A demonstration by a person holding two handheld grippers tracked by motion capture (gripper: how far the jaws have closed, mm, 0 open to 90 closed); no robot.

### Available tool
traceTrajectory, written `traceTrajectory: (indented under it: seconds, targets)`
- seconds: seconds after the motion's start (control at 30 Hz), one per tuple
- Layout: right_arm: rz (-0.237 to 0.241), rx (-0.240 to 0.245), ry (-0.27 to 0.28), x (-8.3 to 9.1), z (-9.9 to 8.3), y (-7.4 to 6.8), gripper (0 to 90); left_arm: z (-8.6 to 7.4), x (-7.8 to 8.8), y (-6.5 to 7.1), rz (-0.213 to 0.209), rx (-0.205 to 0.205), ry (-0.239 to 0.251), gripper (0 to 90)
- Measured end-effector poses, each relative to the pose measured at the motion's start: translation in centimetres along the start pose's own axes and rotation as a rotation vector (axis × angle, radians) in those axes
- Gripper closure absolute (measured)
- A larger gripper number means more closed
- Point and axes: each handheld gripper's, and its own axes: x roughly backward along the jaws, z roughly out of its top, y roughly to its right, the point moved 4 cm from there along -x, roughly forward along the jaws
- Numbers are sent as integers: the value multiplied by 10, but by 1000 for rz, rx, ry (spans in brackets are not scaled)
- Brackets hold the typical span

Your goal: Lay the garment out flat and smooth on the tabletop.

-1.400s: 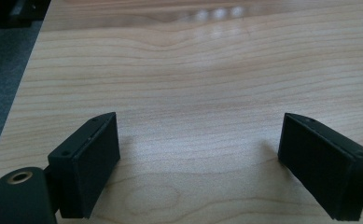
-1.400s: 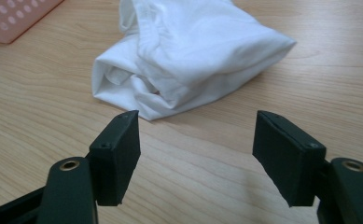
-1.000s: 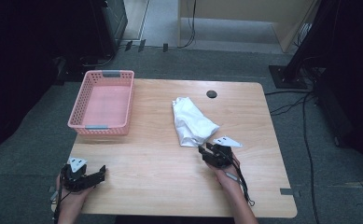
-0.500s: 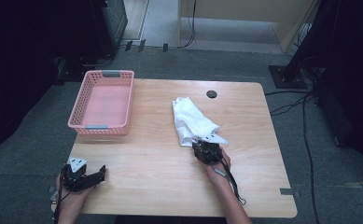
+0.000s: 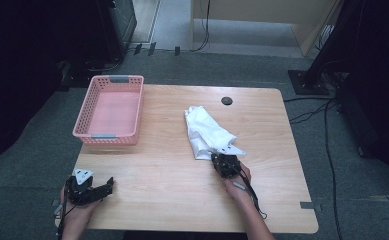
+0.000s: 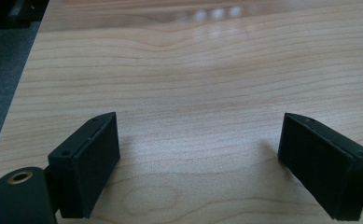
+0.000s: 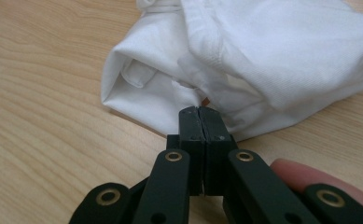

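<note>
Grasp step: right gripper (image 7: 200, 111) jaws have just been closing and now meet at the near hem of the white cloth (image 5: 207, 131), which lies right of the desk (image 5: 172, 200) centre; whether fabric is actually pinched, can't tell. Left gripper (image 6: 198, 163) idles at the near-left corner, jaws wide apart over bare wood. Next move likely a lift toward the pink basket (image 5: 89, 131) at the far-left corner; needs a firm hold on the hem first.

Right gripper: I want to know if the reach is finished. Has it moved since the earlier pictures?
Yes. The right gripper moved left and forward to the white cloth's near edge, its jaws closing.
</note>
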Motion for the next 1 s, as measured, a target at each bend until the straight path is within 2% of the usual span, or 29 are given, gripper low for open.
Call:
traceTrajectory:
  seconds: [0.2, 0.43, 0.5, 0.57, 0.73, 0.8, 0.93, 1.0]
  targets:
    - [30, 23, 0, 12, -10, 5, 900, 0, 0, 1, -9, -9, -1, 128]
    - [88, 45, 0, 29, -25, 10, 900, 0, 0, 2, -10, -10, 0, 128]
    - [98, 49, 0, 35, -29, 11, 900, 0, 0, 3, -22, -23, -1, 129]
    - [106, 60, -1, 39, -33, 13, 900, 0, 0, 5, -39, -36, 0, 129]
    - [143, 111, -6, 51, -42, 21, 898, -1, 1, 6, -45, -44, -1, 129]
    - [146, 124, -7, 55, -45, 25, 897, -1, 1, 8, -43, -42, -1, 129]
    - [150, 119, -8, 63, -50, 36, 897, 1, -1, 12, -34, -23, 0, 129]
    - [149, 118, -8, 66, -52, 41, 895, 2, -2, 13, -32, -28, -1, 130]
